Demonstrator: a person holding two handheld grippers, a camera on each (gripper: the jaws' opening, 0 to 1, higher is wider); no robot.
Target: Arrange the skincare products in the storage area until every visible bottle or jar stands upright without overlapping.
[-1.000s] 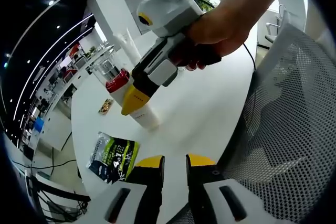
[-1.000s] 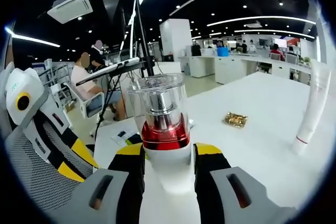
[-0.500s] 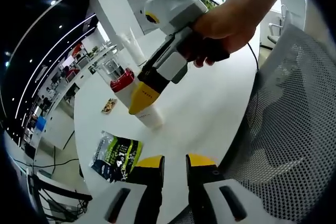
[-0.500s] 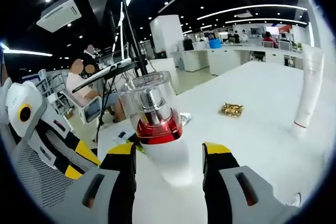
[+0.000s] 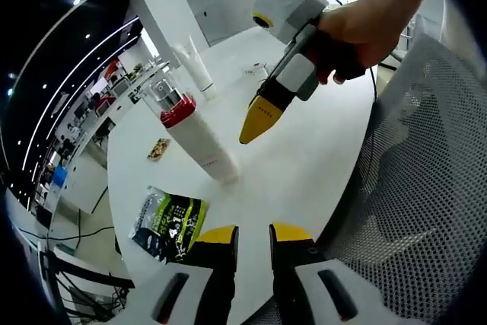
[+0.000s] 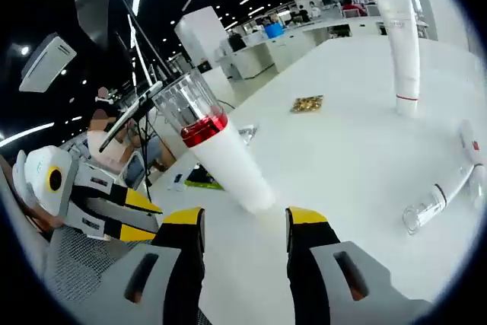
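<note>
A white bottle (image 5: pixel 199 136) with a red band and a clear cap stands on the white table (image 5: pixel 304 165). In the right gripper view the bottle (image 6: pixel 225 159) rises just beyond my right gripper (image 6: pixel 245 222), which is open and empty. A hand holds that right gripper (image 5: pixel 255 123) a little to the right of the bottle, apart from it. A white tube (image 5: pixel 196 68) stands upright farther back; the tube (image 6: pixel 401 47) is far right in the right gripper view. My left gripper (image 5: pixel 254 235) hovers at the table edge, jaws close together and empty; this left gripper (image 6: pixel 144 217) appears low left.
A green and black packet (image 5: pixel 167 222) lies near the table edge, and a gold wrapper (image 5: pixel 158 150) sits behind the bottle. Small clear vials (image 6: pixel 437 199) lie on the table at the right. A grey mesh chair (image 5: pixel 411 188) stands beside the table.
My right gripper opened, let go of the bottle and drew back and away from it. The bottle stays standing. My left gripper has hardly moved.
</note>
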